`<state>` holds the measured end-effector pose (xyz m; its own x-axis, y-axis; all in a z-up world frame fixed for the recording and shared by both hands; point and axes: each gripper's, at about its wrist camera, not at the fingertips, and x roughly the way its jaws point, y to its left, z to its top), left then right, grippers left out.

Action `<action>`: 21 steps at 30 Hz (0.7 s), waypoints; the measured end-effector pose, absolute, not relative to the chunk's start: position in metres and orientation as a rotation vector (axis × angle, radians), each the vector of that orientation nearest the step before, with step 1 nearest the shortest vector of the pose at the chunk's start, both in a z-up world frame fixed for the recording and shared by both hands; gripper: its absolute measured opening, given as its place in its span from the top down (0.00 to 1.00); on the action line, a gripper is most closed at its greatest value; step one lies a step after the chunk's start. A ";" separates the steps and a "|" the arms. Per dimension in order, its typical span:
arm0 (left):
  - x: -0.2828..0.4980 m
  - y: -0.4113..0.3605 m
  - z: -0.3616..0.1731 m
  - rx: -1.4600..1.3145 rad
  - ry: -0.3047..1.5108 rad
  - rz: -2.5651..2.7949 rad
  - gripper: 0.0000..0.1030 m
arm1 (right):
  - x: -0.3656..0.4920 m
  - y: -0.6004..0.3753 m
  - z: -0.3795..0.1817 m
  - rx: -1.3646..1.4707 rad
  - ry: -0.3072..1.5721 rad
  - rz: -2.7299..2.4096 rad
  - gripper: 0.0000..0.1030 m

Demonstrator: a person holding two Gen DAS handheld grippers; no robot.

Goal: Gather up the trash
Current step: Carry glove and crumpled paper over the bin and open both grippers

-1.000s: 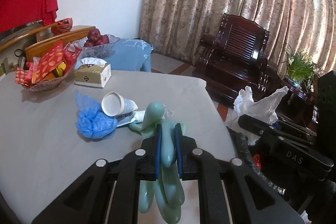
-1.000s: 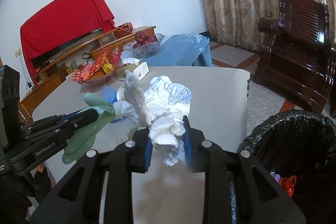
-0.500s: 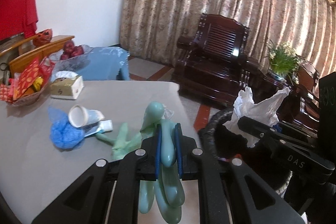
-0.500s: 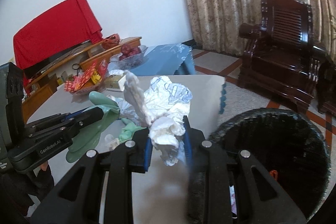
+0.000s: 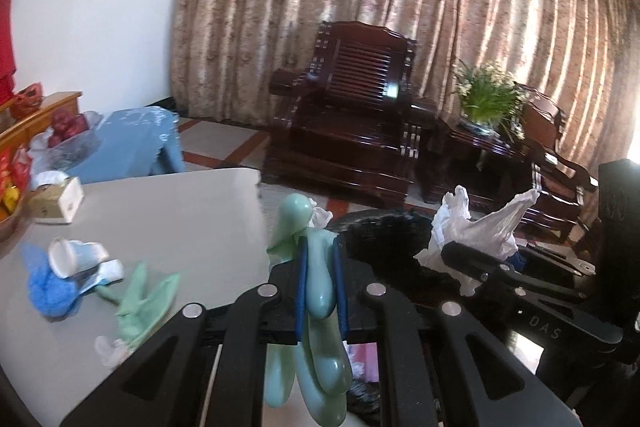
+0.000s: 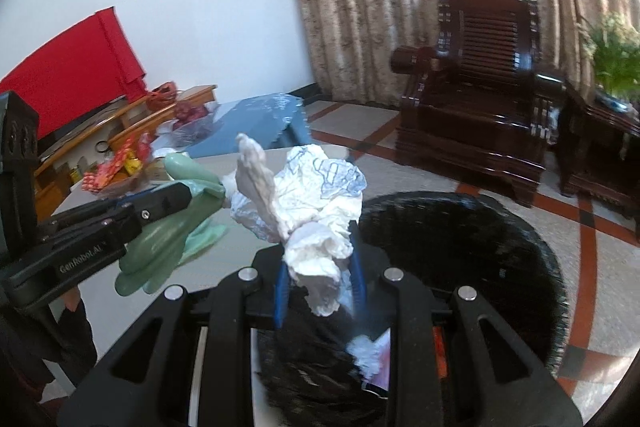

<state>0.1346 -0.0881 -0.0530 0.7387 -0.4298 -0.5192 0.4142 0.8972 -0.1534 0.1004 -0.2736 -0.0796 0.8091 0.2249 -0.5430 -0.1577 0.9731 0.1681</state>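
Crumpled white paper (image 6: 316, 219) and, seemingly, smooth rubbery green glove (image 5: 316, 279) over black-lined bin (image 6: 472, 247).

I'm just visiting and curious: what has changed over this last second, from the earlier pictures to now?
Both grippers swung away from the grey table toward the black-lined trash bin, now below them. The left gripper stays clamped on the pale green rubber glove, the right gripper on the crumpled white paper wad. Nothing was released; the blue mesh ball and white paper cup lie as before.
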 end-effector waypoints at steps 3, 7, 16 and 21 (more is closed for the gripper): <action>0.139 -0.106 -0.054 -0.026 0.584 -0.498 0.88 | 0.100 -0.290 -0.085 0.112 0.598 0.166 0.76; 0.145 -0.131 -0.060 -0.012 0.596 -0.536 0.88 | 0.100 -0.310 -0.093 0.115 0.608 0.125 0.76; 0.155 -0.182 -0.078 0.036 0.631 -0.601 0.88 | 0.100 -0.344 -0.115 0.138 0.640 0.034 0.73; 0.160 -0.195 -0.083 0.037 0.654 -0.622 0.62 | 0.093 -0.359 -0.121 0.158 0.651 -0.039 0.43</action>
<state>0.1599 -0.1952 -0.0826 0.6196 -0.5296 -0.5794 0.5522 0.8186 -0.1578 0.0926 -0.3587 -0.1205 0.7951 0.0130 -0.6063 0.0861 0.9872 0.1341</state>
